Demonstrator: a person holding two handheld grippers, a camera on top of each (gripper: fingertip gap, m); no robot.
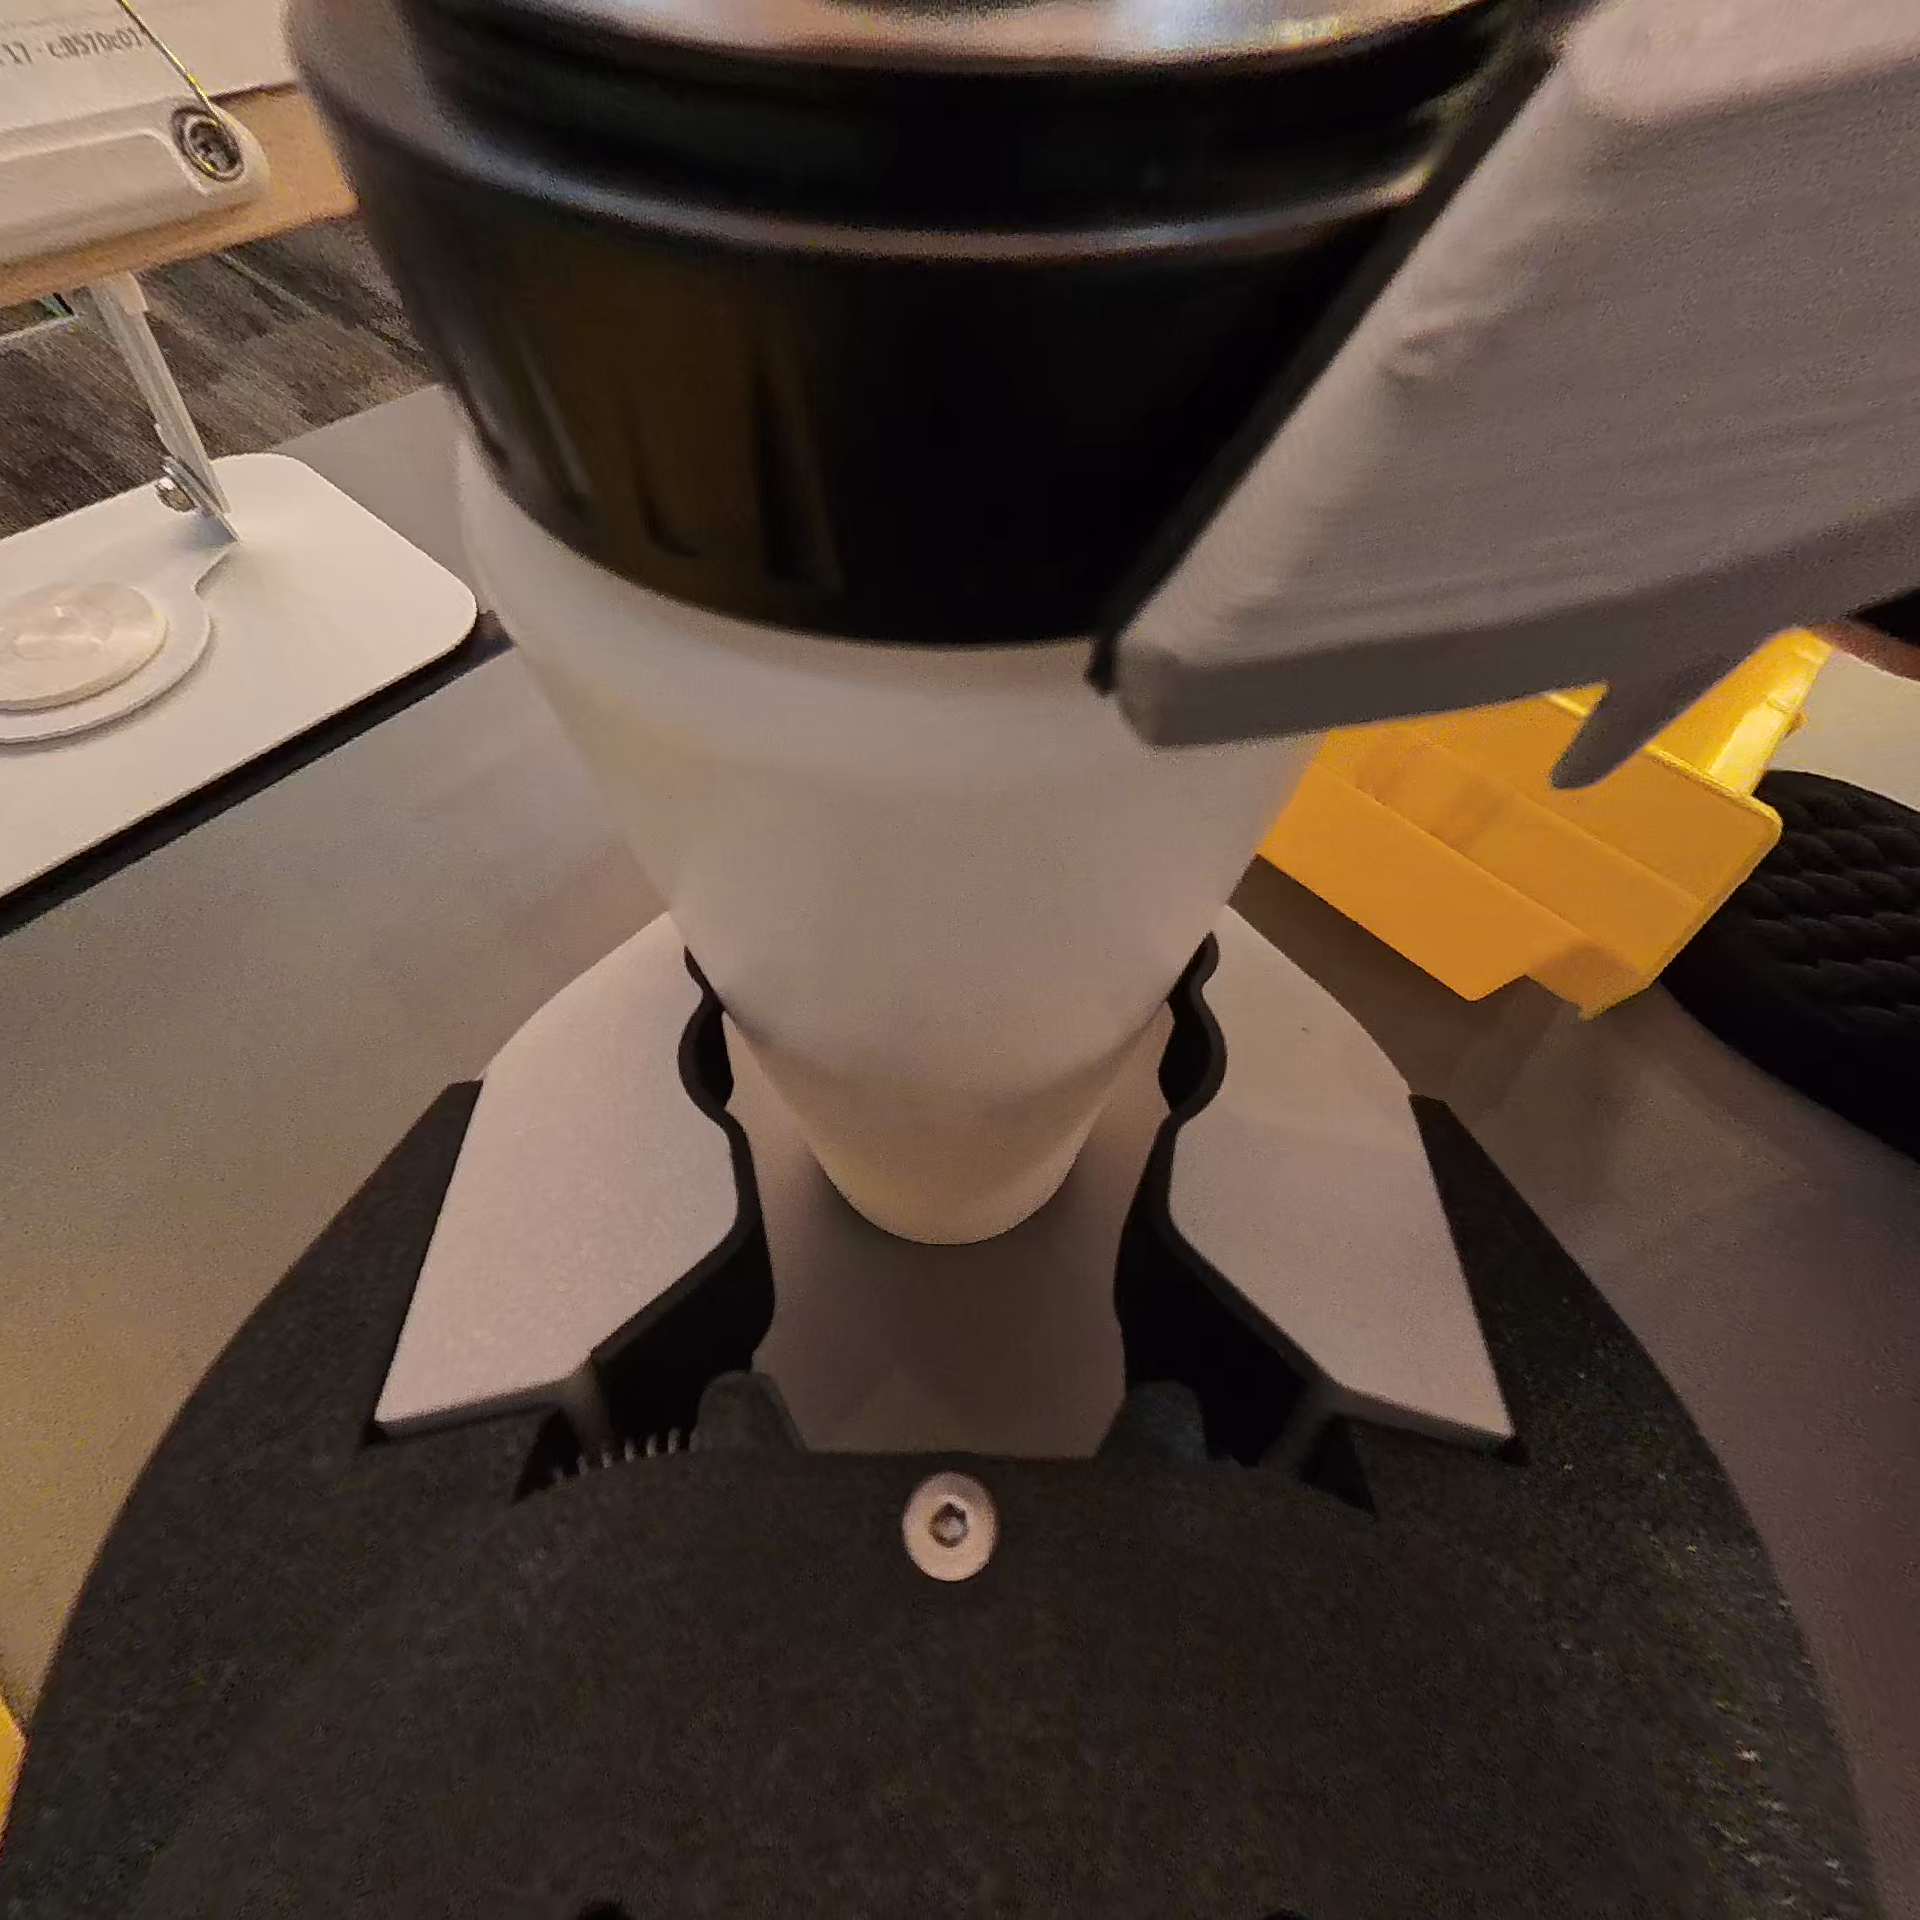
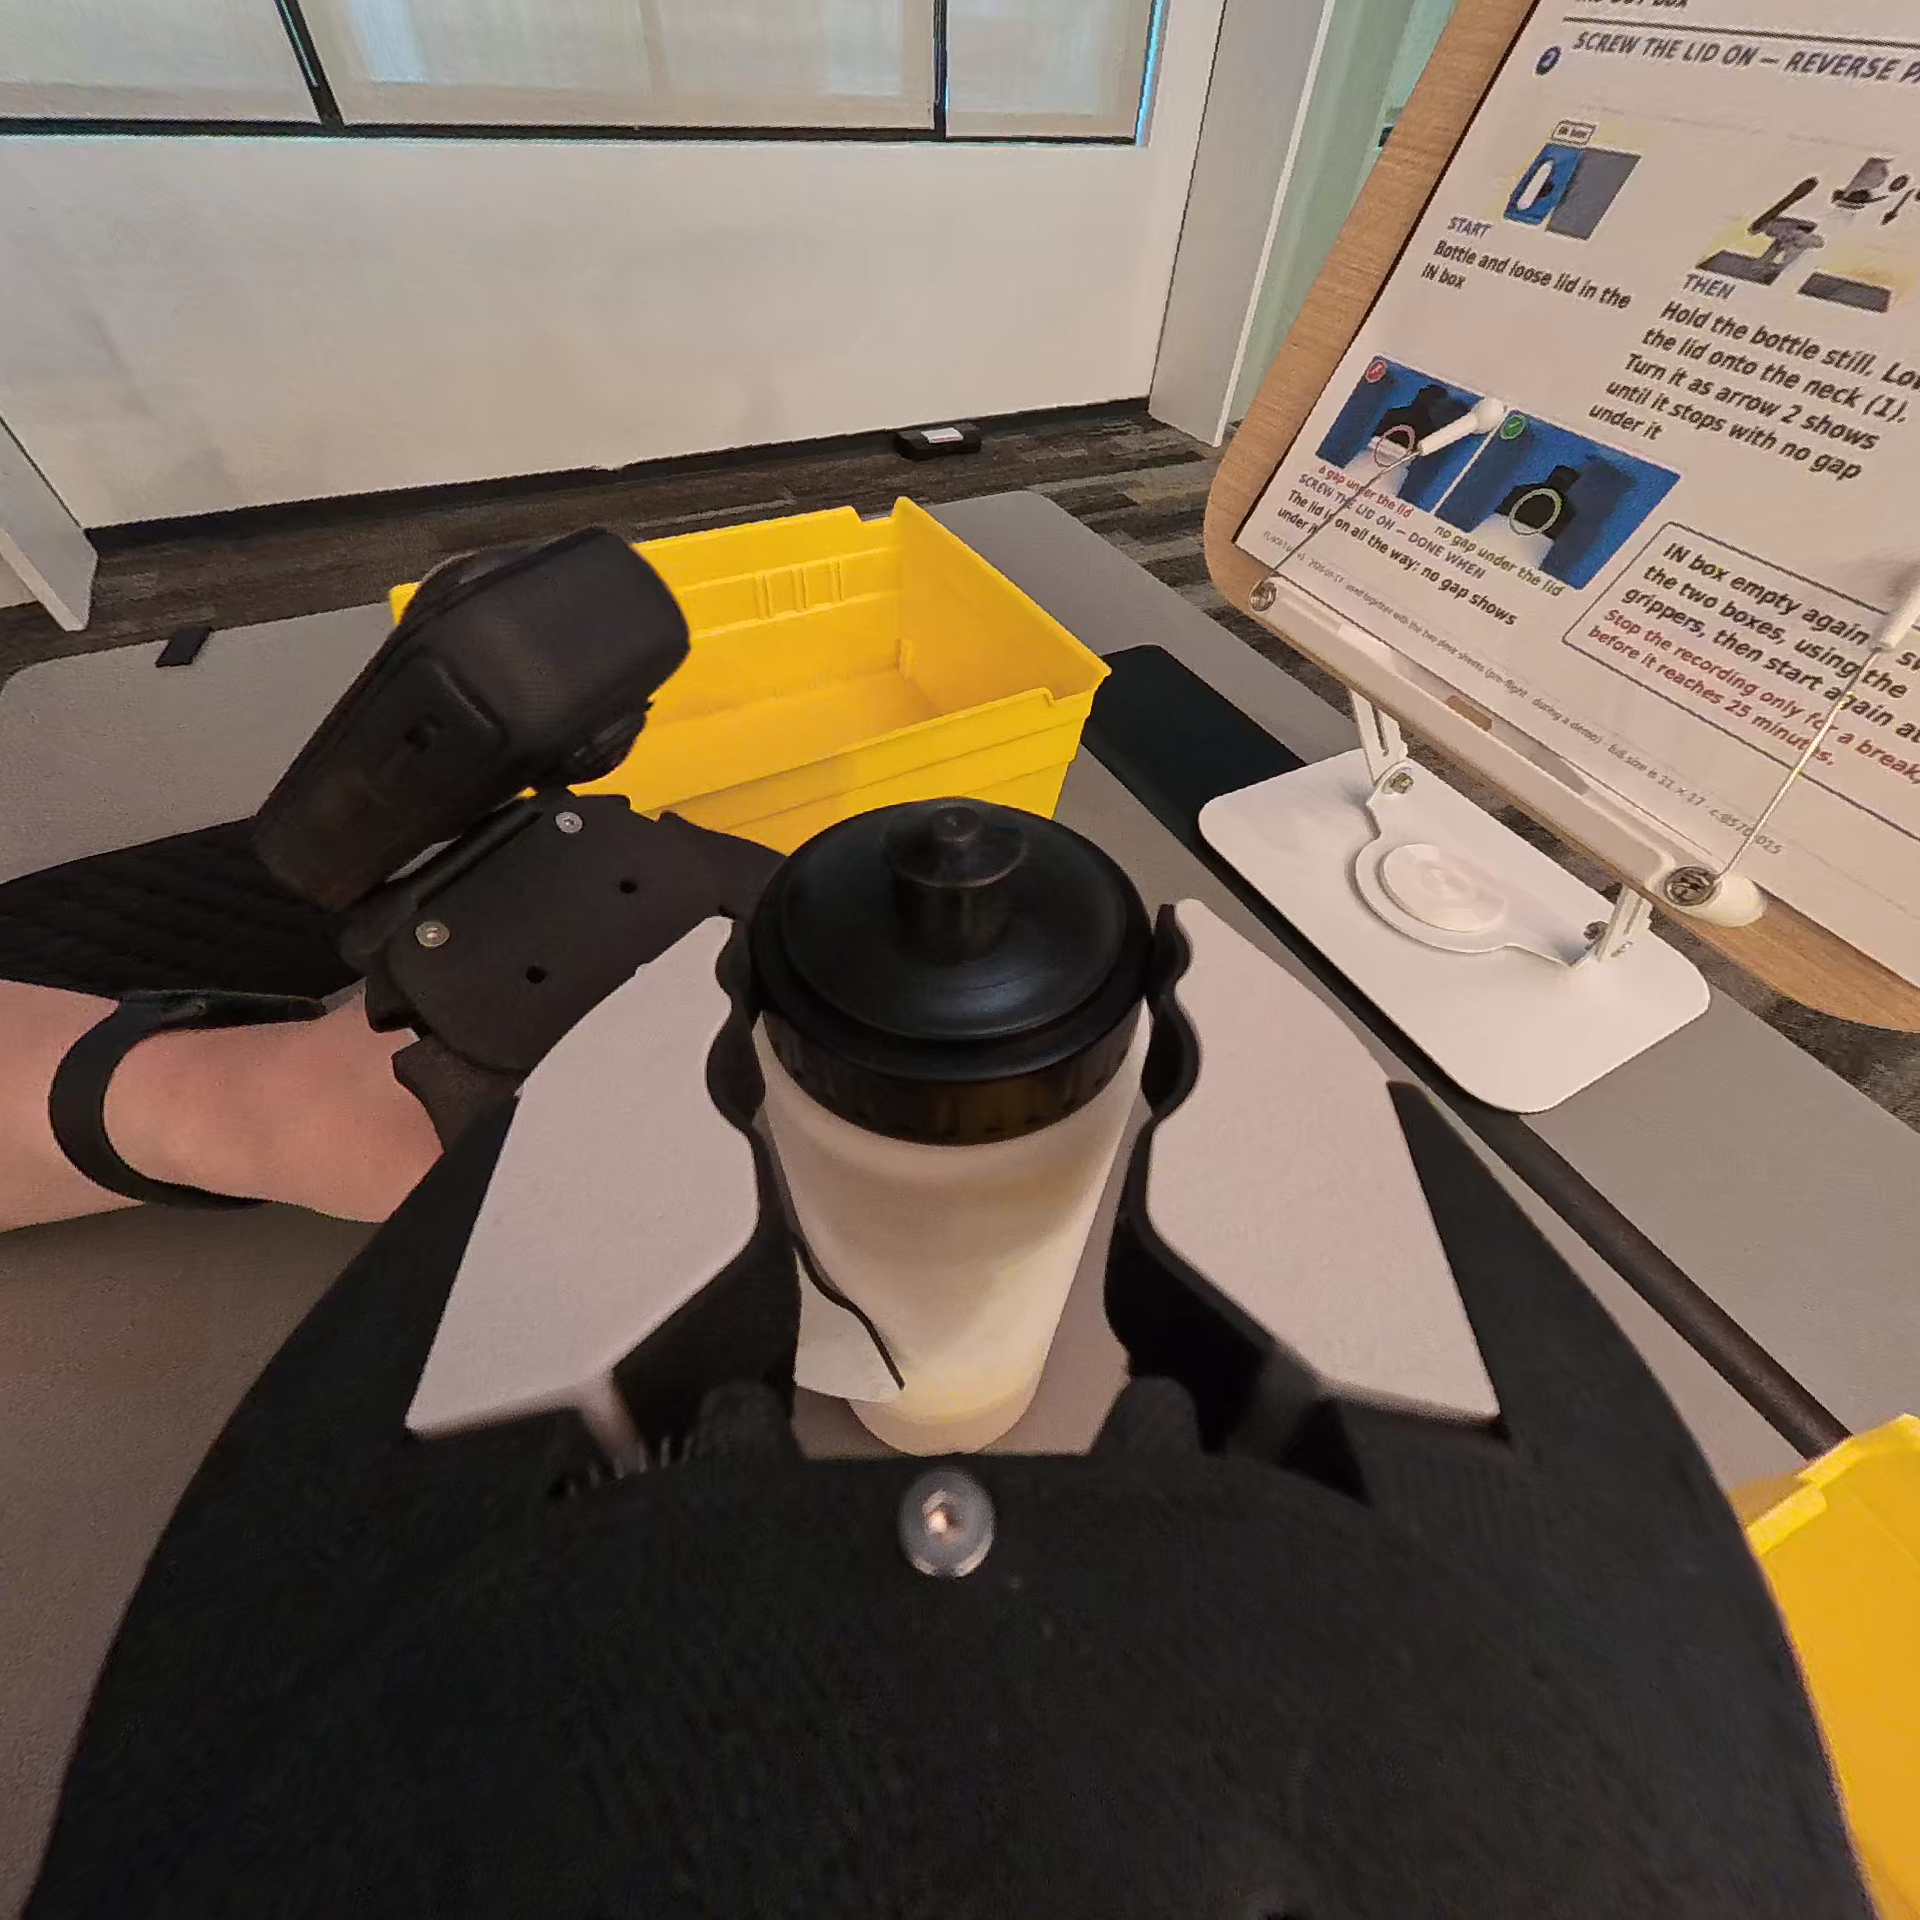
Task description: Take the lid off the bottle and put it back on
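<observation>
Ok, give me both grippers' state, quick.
Left gripper: shut on the white bottle, low on its body.
Right gripper: shut on the black lid, which sits on the bottle.

white bottle [image 2: 940,1236] upright on table, black lid [image 2: 951,961] screwed on

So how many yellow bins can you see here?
2. One open bin stands behind the bottle, beyond the left claw; a second bin's corner shows at the lower right edge. Others may be out of view.
</observation>
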